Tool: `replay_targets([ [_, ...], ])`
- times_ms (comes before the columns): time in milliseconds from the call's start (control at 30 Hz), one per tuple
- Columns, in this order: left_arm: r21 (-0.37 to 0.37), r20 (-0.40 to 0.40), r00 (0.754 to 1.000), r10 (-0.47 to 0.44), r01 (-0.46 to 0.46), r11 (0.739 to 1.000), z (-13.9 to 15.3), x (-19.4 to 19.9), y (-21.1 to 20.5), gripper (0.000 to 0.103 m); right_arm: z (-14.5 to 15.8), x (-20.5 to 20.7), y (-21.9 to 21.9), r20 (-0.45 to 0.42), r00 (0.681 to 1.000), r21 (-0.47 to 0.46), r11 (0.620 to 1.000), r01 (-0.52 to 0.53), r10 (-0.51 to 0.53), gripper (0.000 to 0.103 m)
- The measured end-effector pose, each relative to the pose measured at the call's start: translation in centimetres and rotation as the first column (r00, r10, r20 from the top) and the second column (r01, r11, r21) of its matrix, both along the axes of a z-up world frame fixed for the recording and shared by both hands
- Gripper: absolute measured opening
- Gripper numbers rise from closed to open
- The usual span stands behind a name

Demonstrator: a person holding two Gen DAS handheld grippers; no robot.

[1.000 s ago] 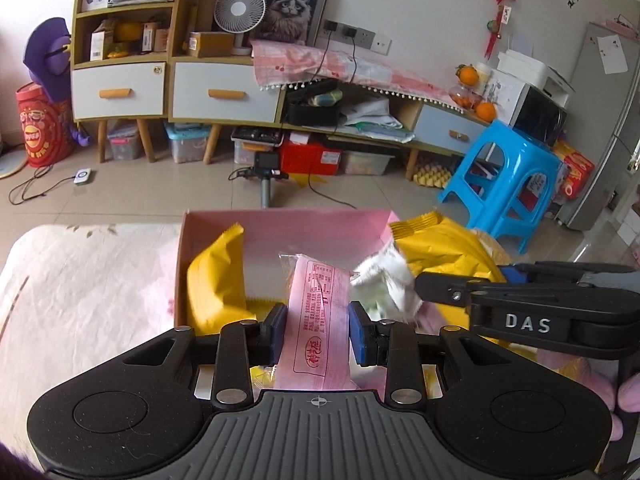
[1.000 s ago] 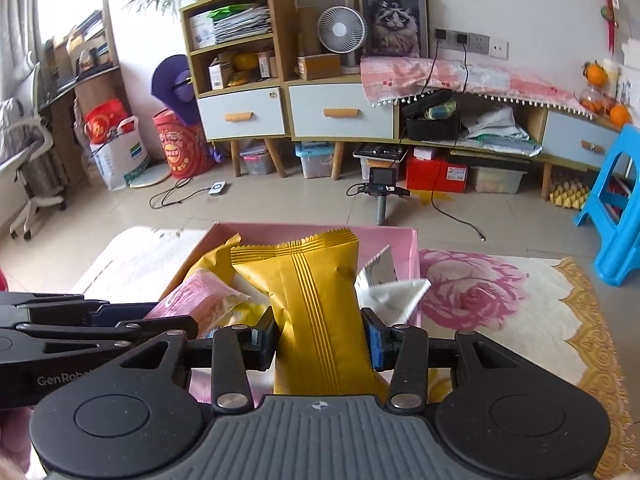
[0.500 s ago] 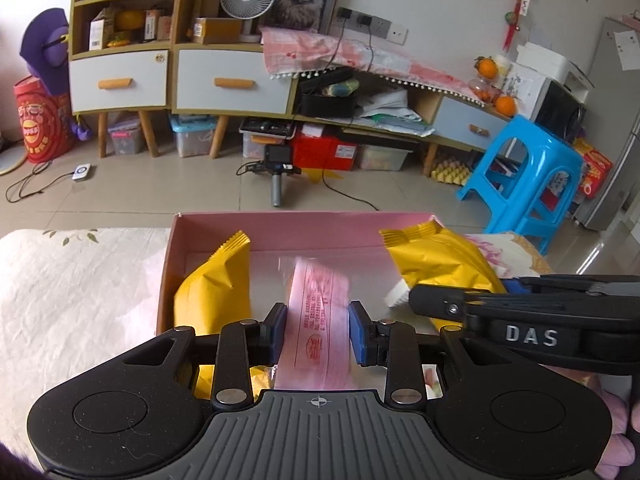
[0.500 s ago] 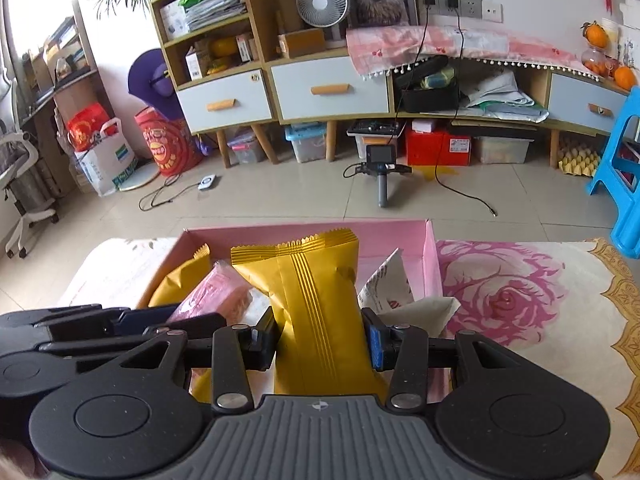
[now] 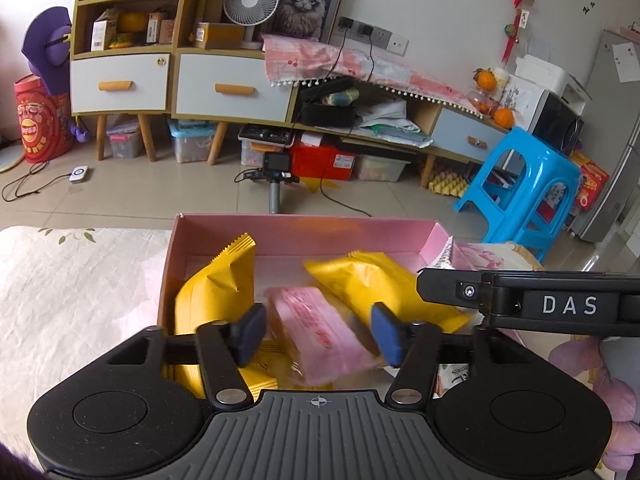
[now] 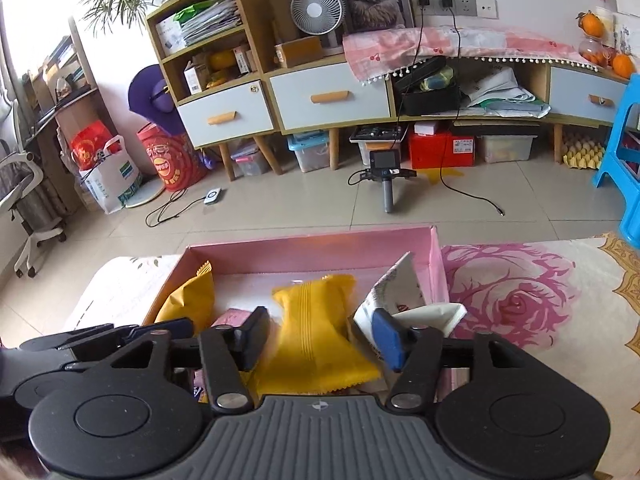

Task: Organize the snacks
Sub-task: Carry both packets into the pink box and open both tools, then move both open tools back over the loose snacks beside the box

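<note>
Your left gripper [image 5: 318, 334] has just been opening its jaws, and now they stand apart with a gap on each side of the pink snack packet [image 5: 320, 334] between them; the pads do not press on it. This packet looks a little blurred and lies tilted inside the pink box [image 5: 304, 229], on top of other yellow packets. Your right gripper [image 6: 320, 340] has also just been opening, and the yellow snack bag [image 6: 316, 340] lies free between its fingers, inside the same box, with space to both pads. So both tools are half wide and hold nothing. In the left part of the box another yellow bag [image 5: 218, 288] stands leaning against the left wall. In the left wrist view the released yellow bag lies to the right of the pink packet, partly under the arm of your right gripper, which crosses the picture from the right side. At the right wall of the box a white packet [image 6: 394, 296] stands upright, just beside the right finger of your right gripper. The box sits on a cloth with a pink rose pattern [image 6: 516, 300], close to its far edge, and behind it is the tiled floor [image 6: 400, 224].
</note>
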State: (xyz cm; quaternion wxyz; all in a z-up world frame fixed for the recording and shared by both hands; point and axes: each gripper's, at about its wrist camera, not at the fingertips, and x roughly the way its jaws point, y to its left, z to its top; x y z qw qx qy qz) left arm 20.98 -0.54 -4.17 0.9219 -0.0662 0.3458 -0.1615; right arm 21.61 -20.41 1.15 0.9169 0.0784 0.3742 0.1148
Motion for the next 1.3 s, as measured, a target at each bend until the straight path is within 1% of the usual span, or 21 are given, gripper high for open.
replay_targets([
  [133, -0.016, 0.006, 1.000, -0.011, 0.011, 1.000, 0.7, -0.6, 0.1, 0.073, 0.6, -0.5, -0.3, 0.011, 1.000, -0.004, 1.000, 0.006, -0.006, 0.063],
  [200, -0.020, 0.011, 1.000, -0.015, 0.015, 1.000, 1.1, -1.0, 0.1, 0.081, 0.9, -0.7, -0.5, 0.015, 1.000, 0.001, 1.000, 0.012, -0.012, 0.066],
  [300, -0.023, 0.011, 1.000, -0.025, 0.025, 0.999, 1.7, -1.8, 0.0, 0.085, 1.6, -1.2, -0.9, 0.020, 1.000, 0.003, 1.000, 0.021, -0.021, 0.071],
  [467, -0.019, 0.010, 0.999, -0.042, 0.042, 0.999, 2.6, -3.6, -0.3, 0.090, 2.8, -2.6, -1.3, 0.038, 0.999, -0.013, 0.999, 0.032, -0.032, 0.082],
  [600, -0.005, 0.015, 0.999, -0.049, 0.049, 0.999, 3.3, -5.3, -0.5, 0.096, 3.6, -4.1, -1.7, 0.050, 0.998, -0.023, 0.999, 0.039, -0.038, 0.084],
  [667, 0.004, 0.016, 0.999, -0.052, 0.052, 0.999, 3.6, -6.2, -0.6, 0.096, 3.9, -4.9, -1.8, 0.054, 0.998, -0.026, 0.999, 0.043, -0.042, 0.088],
  [900, 0.026, 0.000, 0.998, -0.062, 0.062, 0.998, 4.3, -9.2, -0.3, 0.099, 4.5, -7.5, -1.7, 0.057, 0.997, -0.053, 0.997, 0.055, -0.052, 0.089],
  [967, 0.029, -0.006, 0.998, -0.061, 0.061, 0.998, 4.3, -10.0, 0.1, 0.100, 4.5, -8.3, -1.5, 0.056, 0.997, -0.074, 0.996, 0.055, -0.051, 0.090],
  [1167, 0.036, -0.035, 0.998, -0.047, 0.048, 0.998, 3.8, -12.2, 1.4, 0.100, 4.8, -10.6, -1.2, 0.067, 0.997, -0.108, 0.994, 0.037, -0.029, 0.092],
  [1300, 0.068, -0.026, 0.999, -0.047, 0.049, 0.997, 3.2, -13.2, 2.5, 0.100, 4.3, -12.1, -1.6, 0.097, 0.994, -0.109, 0.992, 0.068, -0.057, 0.092],
])
